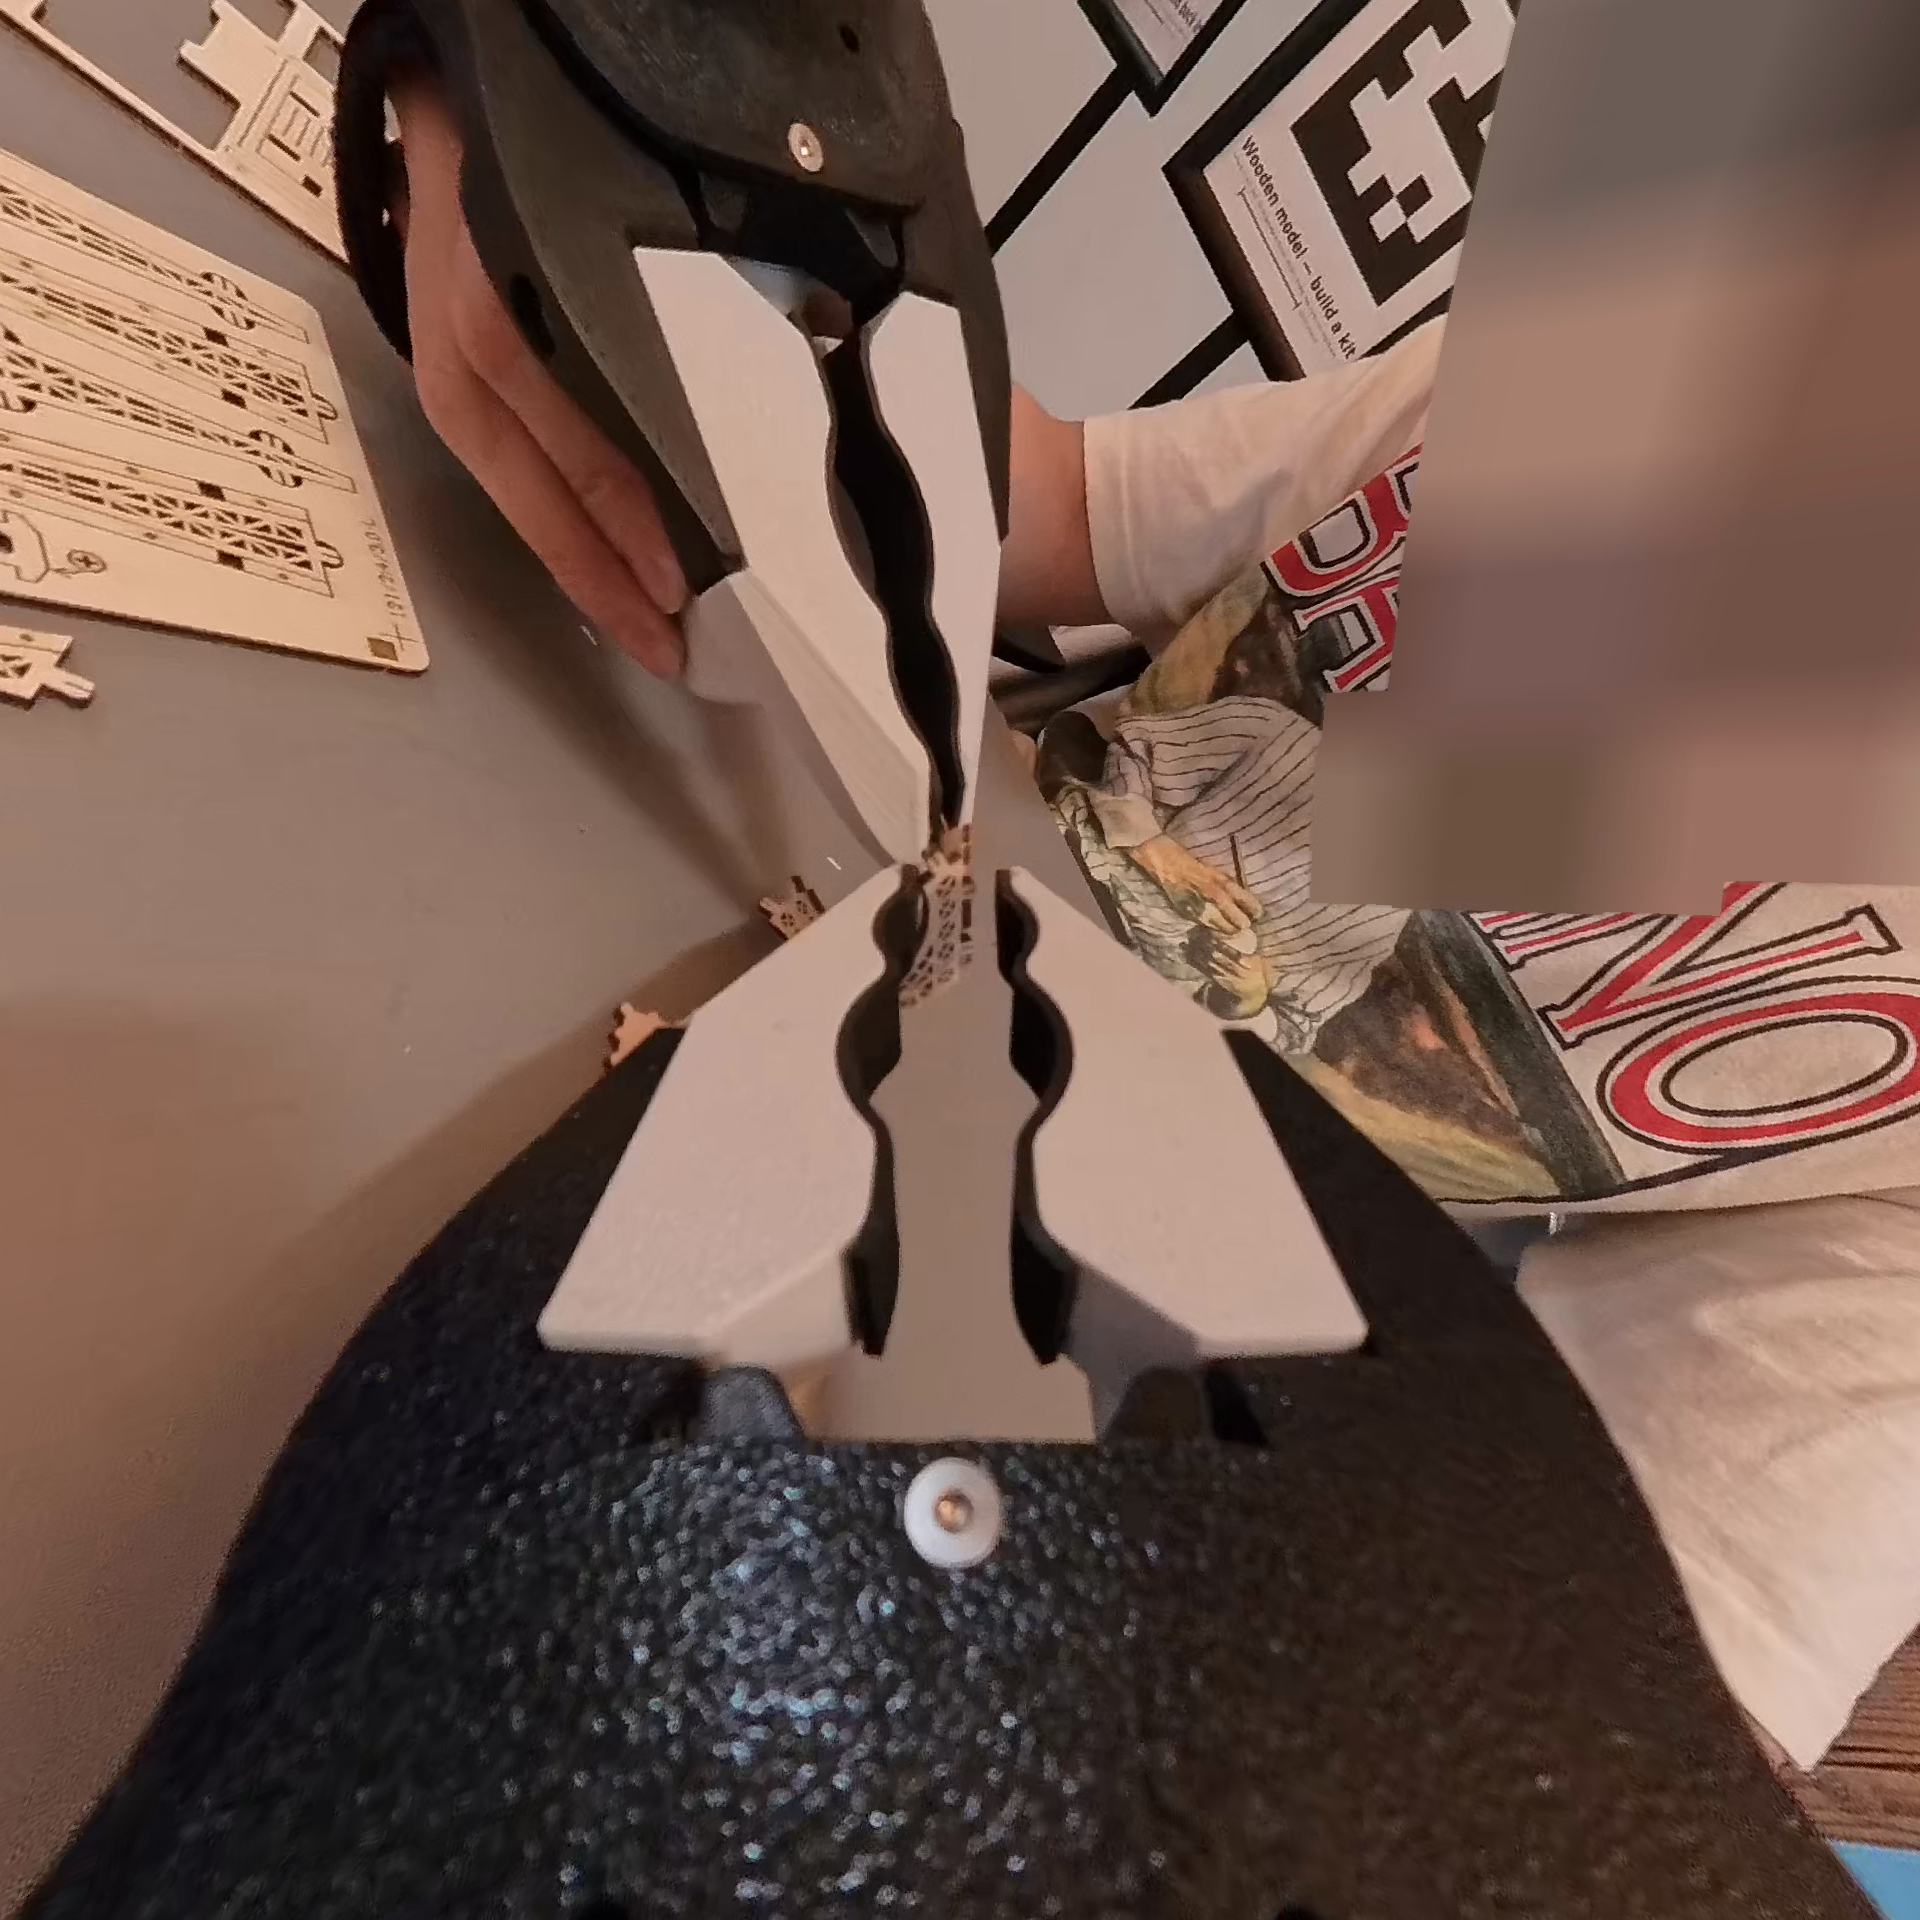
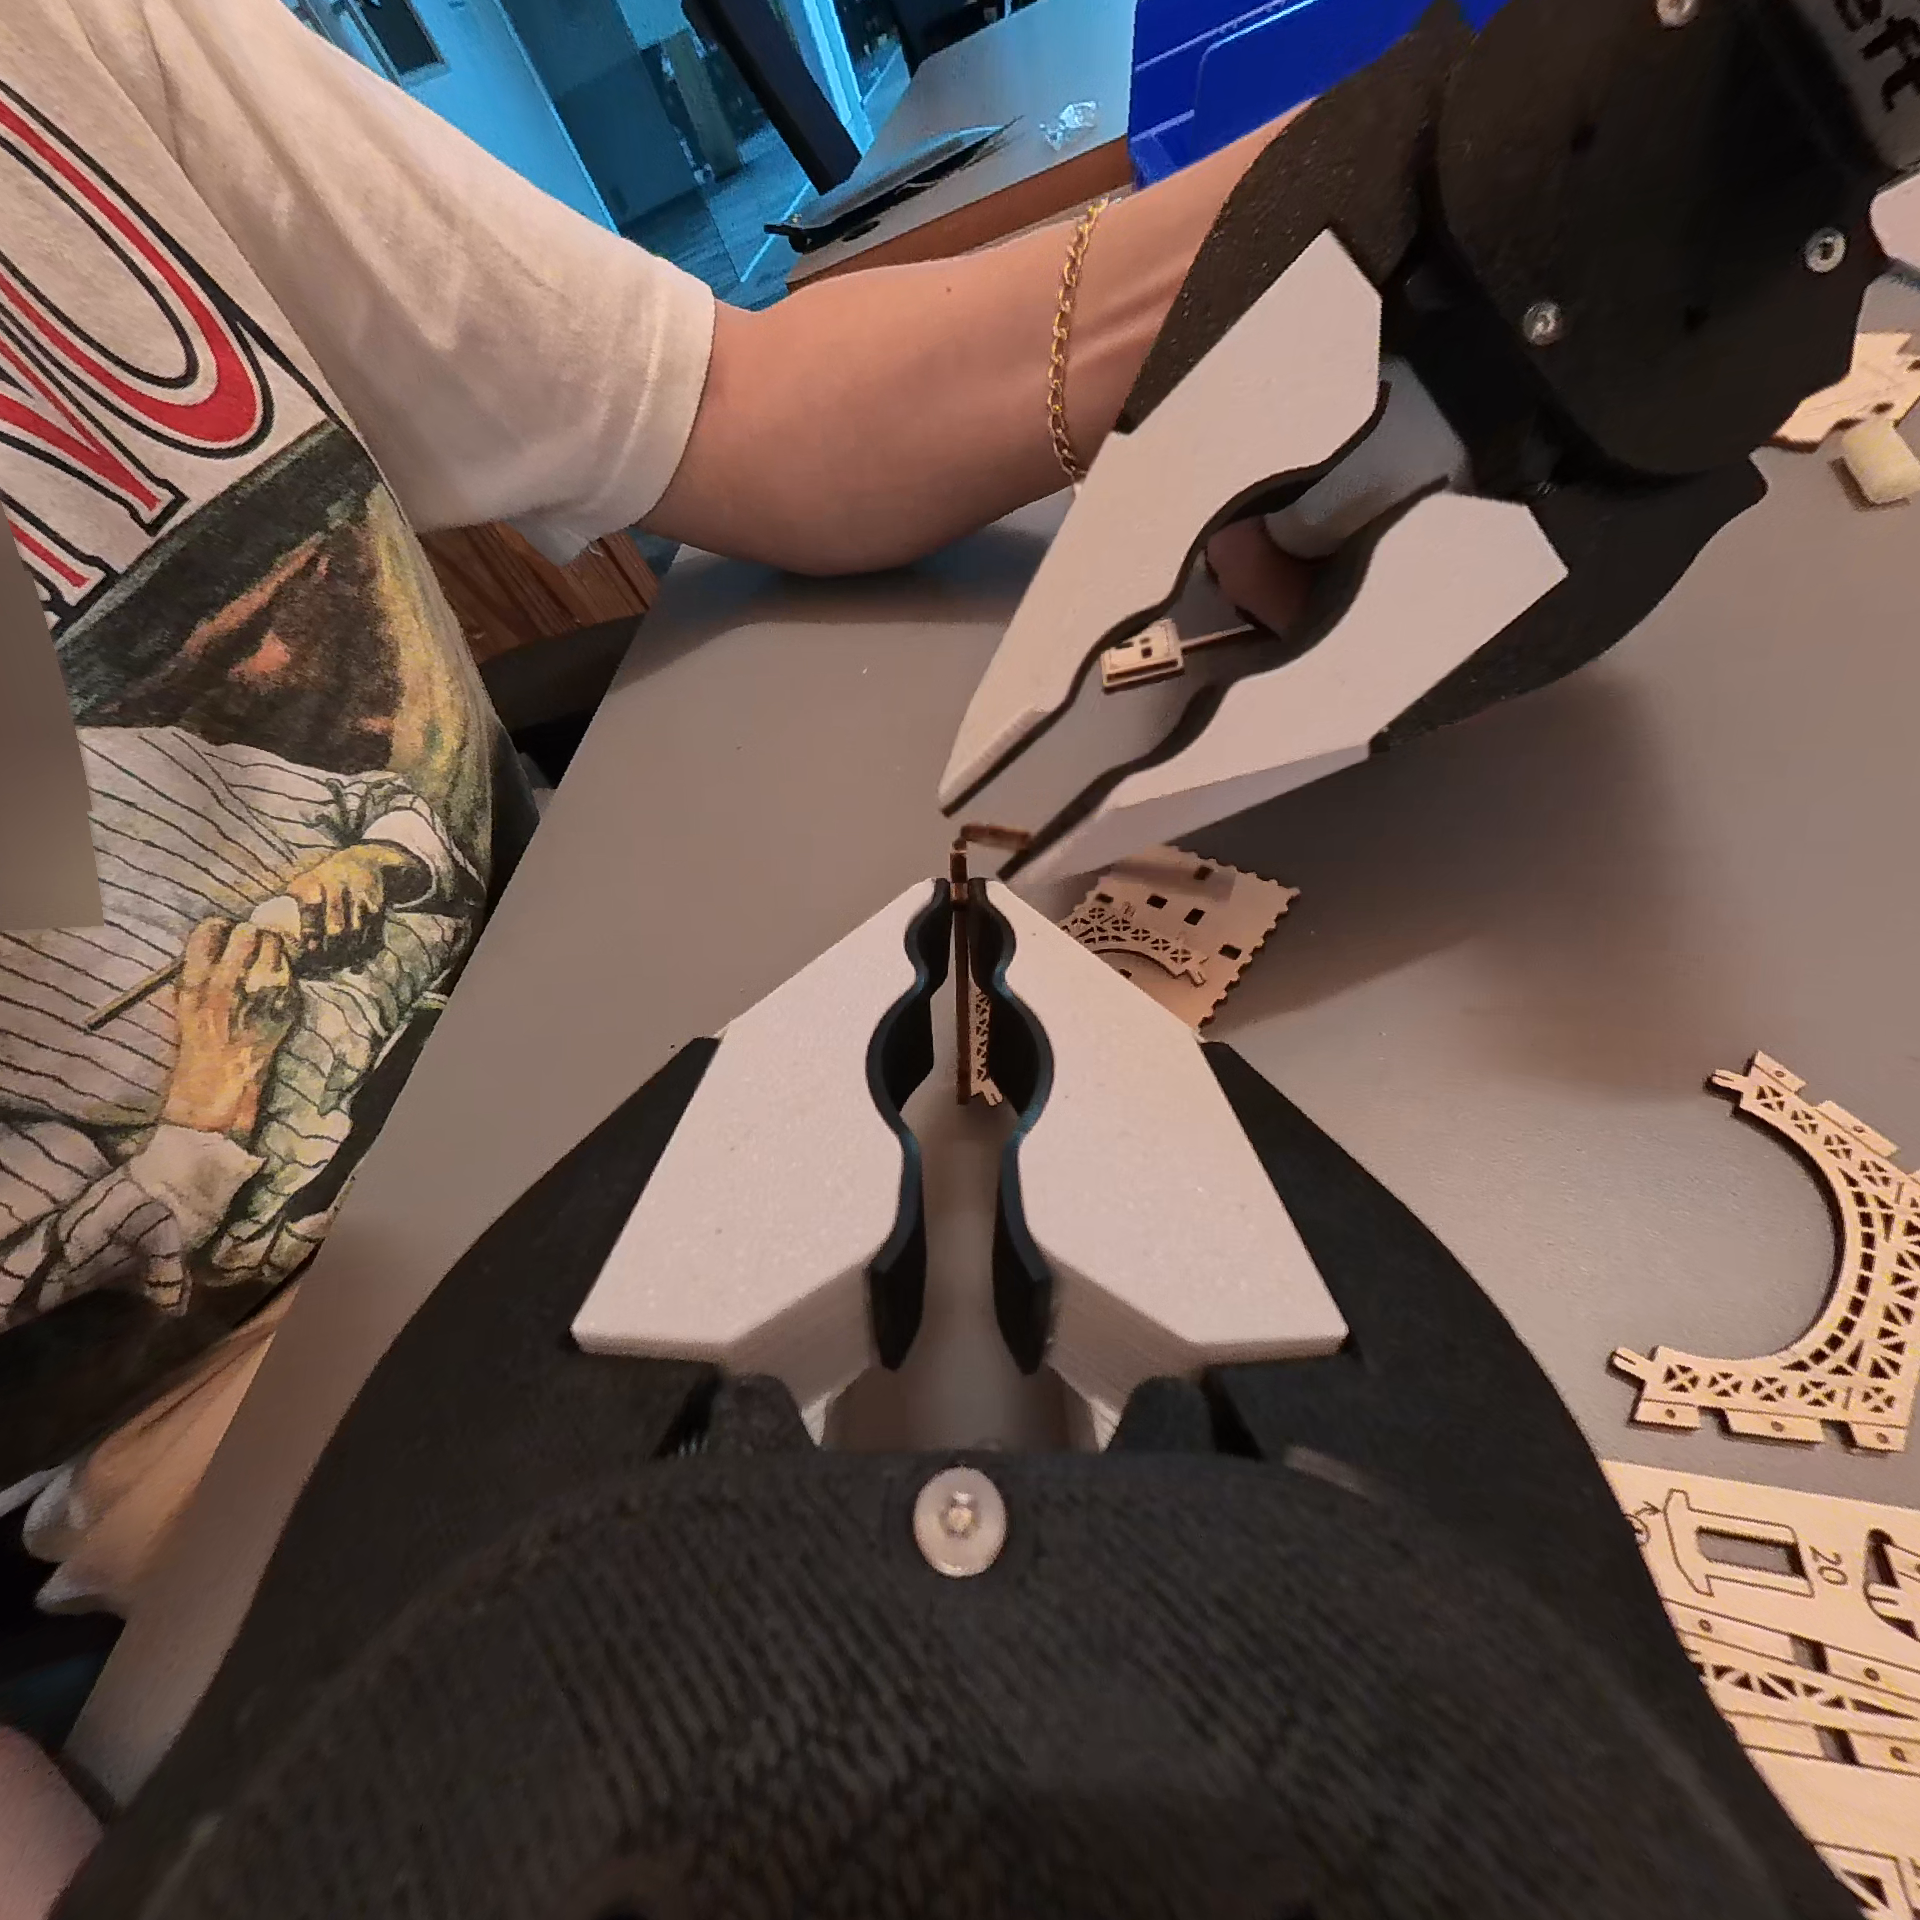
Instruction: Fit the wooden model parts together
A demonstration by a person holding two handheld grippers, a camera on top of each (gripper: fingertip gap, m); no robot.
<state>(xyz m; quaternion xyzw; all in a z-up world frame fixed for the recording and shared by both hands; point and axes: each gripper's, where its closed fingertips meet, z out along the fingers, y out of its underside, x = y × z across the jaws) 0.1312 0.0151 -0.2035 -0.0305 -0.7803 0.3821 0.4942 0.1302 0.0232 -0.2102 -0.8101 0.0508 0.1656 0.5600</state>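
Left gripper (image 2: 987,831): clamped on a small wooden strip (image 2: 997,834).
Right gripper (image 2: 966,894): clamped on a lattice part (image 2: 977,1023).
Progress: parts held tip to tip, apparently not yet joined; curved piece (image 2: 1808,1288) left unused on the surface (image 2: 1455,1039).

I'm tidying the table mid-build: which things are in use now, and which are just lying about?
In use: left gripper shut on a small pale lattice-cut wooden piece; right gripper shut on a thin pale wooden lattice strip.
Lying about: curved pale wooden lattice arch; square pale wooden platform piece; pale laser-cut wooden sheets.

Wooden sheets (image 1: 156,416) crowding table (image 1: 312,1039) edge
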